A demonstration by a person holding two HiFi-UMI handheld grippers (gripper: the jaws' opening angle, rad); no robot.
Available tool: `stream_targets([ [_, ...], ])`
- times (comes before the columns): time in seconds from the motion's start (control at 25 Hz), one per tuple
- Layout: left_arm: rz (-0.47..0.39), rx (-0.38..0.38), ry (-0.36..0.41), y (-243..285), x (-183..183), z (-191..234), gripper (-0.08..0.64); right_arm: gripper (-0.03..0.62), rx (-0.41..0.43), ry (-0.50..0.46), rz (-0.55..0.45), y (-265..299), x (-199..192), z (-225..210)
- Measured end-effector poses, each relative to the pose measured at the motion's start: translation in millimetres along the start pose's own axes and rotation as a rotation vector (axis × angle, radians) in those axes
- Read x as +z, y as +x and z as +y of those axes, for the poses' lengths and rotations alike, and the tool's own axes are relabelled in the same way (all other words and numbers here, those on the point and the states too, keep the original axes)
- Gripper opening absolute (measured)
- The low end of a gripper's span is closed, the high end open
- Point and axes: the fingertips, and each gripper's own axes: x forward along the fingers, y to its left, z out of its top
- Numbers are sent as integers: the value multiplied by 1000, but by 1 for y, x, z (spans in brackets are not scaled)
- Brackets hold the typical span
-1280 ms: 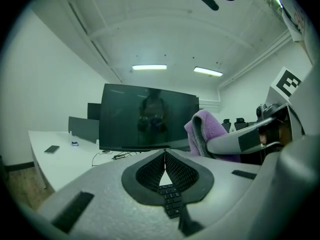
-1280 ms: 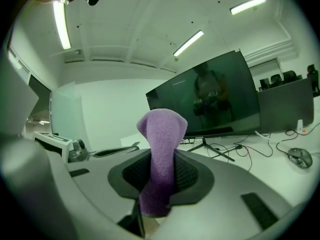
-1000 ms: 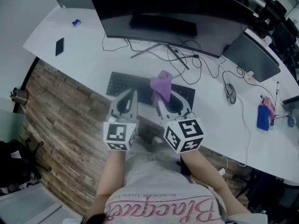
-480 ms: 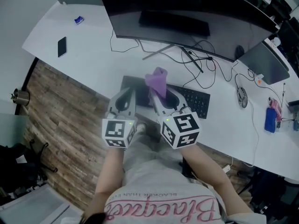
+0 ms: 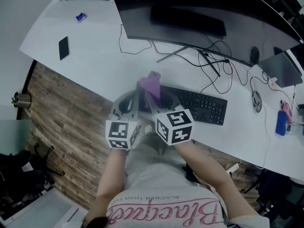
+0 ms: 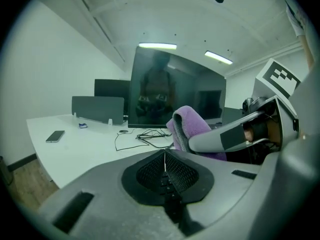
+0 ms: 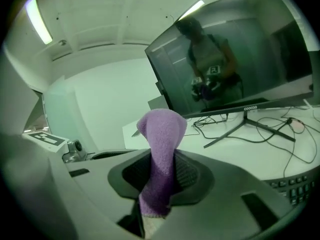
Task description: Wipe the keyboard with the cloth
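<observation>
A black keyboard (image 5: 202, 104) lies on the white desk (image 5: 90, 61) in front of the monitor. My right gripper (image 5: 153, 93) is shut on a purple cloth (image 5: 152, 84), which stands up over the keyboard's left end. In the right gripper view the cloth (image 7: 161, 154) rises from between the shut jaws of my right gripper (image 7: 159, 184), with keyboard keys (image 7: 295, 186) at lower right. My left gripper (image 5: 136, 93) sits close beside it on the left, shut with nothing in it. In the left gripper view the left gripper (image 6: 165, 156) has its pads together and the cloth (image 6: 192, 129) just to the right.
A large curved monitor (image 5: 199, 18) on a stand spans the back, with loose cables (image 5: 209, 63) under it. A phone (image 5: 63, 47) and a small blue item (image 5: 80, 17) lie far left. A mouse (image 5: 257, 101) and a blue object (image 5: 281, 122) lie right. Wood floor (image 5: 61, 113) shows beyond the desk edge.
Both grippers and the cloth have shifted from over the keyboard's middle to its left end, and the two grippers now sit closer together.
</observation>
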Motion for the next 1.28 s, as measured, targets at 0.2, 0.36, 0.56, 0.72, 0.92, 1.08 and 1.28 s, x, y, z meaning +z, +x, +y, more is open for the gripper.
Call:
stream_targets([
  [0.2,51,8,-4,11,-20,31,8,92,-5,50,57,36,-16,2],
  [0.36,72,14,-24,16,-30,50,7,92,-10,84,107,62,-29,1],
  [0.56,103,-5,-27,22,-43,60,8,92,-23,97,183,86,-46,1],
  [0.72,131,-15,-34,25,-52,64,8,92,-49,103,220,98,-53,-3],
  [0.92,133,-21,-33,30,-53,69,8,92,-94,89,244,105,-56,-15],
  [1.08,138,-32,-32,32,-54,66,8,92,-116,68,245,104,-56,-20],
  [1.28,135,-44,-27,36,-51,59,8,92,-133,58,240,98,-56,-26],
])
